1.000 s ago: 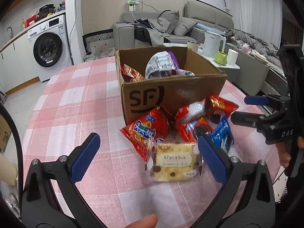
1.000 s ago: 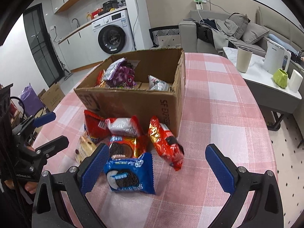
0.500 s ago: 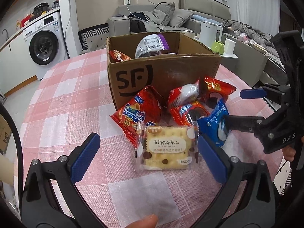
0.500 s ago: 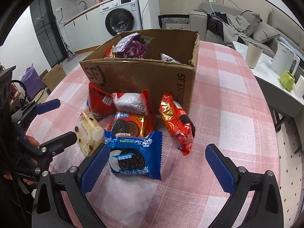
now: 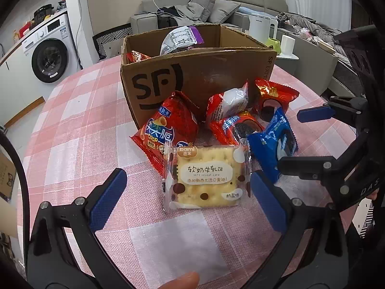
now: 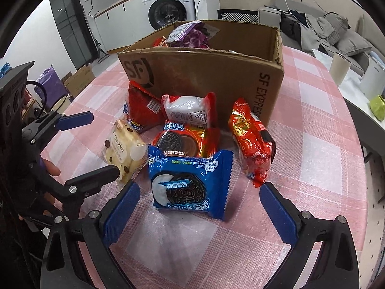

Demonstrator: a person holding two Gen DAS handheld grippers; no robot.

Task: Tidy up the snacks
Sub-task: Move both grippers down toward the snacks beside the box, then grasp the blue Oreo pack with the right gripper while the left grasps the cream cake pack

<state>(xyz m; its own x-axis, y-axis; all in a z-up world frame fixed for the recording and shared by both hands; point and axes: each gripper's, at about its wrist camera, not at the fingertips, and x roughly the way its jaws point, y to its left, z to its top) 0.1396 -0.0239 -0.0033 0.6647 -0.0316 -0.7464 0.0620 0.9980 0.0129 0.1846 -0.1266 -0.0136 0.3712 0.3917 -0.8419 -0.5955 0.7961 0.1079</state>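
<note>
Blue pads: left claw (image 5: 186, 198) is wide open, one pad on each side of the cracker pack (image 5: 205, 177), not squeezing it
Right claw (image 6: 199, 213): wide open too, held low over the blue cookie pack (image 6: 190, 183), not touching it
Cracker pack: flat on the pink checked cloth (image 5: 72, 125), near the blue cookie pack
Other snacks: a red chip bag (image 5: 166, 130), a red cookie pack (image 6: 186, 143), a white and red pack (image 6: 190, 113) and a red and gold pack (image 6: 252, 142) bunched in front of the box
Cardboard box (image 5: 204, 72): open on top, behind the pile, with a purple bag (image 5: 182, 37) and more snacks inside
</note>
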